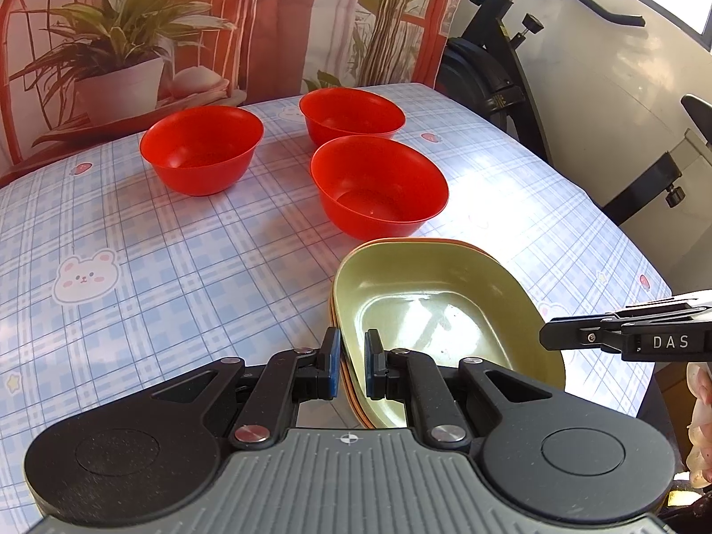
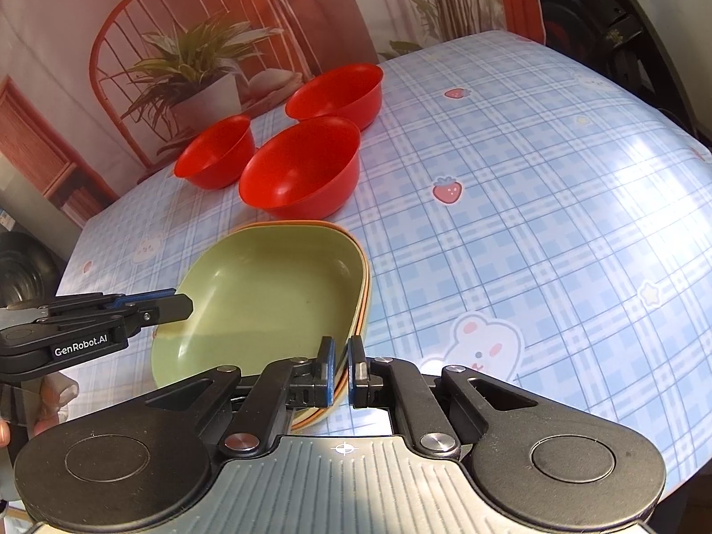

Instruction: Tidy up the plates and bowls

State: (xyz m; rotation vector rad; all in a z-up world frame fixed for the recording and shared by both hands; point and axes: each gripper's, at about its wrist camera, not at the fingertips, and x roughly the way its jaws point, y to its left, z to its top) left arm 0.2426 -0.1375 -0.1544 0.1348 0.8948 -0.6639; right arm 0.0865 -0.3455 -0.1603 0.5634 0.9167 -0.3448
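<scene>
At the near edge of the worktop (image 1: 178, 267) sits a stack of plates (image 1: 445, 307), a green one on top with orange rims showing beneath, and both tools have it by opposite sides. The left tool (image 1: 352, 367) is narrowed around the stack's left rim, blue pads either side of the rim edges; whether the pads actually press on the rim or stand a hair off cannot be told. The right tool (image 2: 340, 369) is likewise narrowed over the right rim, one pad inside the green plate, one outside. Three red bowls stand further in towards the far edge: the nearest bowl (image 1: 378, 187) just beyond the stack, the far left bowl (image 1: 202, 149) and the far right bowl (image 1: 351, 113) behind it.

The step in hand looks like a two-sided hold on the stack, to lift or shift it as one.

To do it well:
- Close both tools evenly, so that neither side slips first.
- Make sure each pad pair takes in all the rims, not the top plate alone, or the lower plates may stay behind.
- Raise both sides together and level; a tilt could let the plates slide apart.
- Mind the nearest bowl, which stands close to the stack's far rim and could be nudged by a forward move.
</scene>
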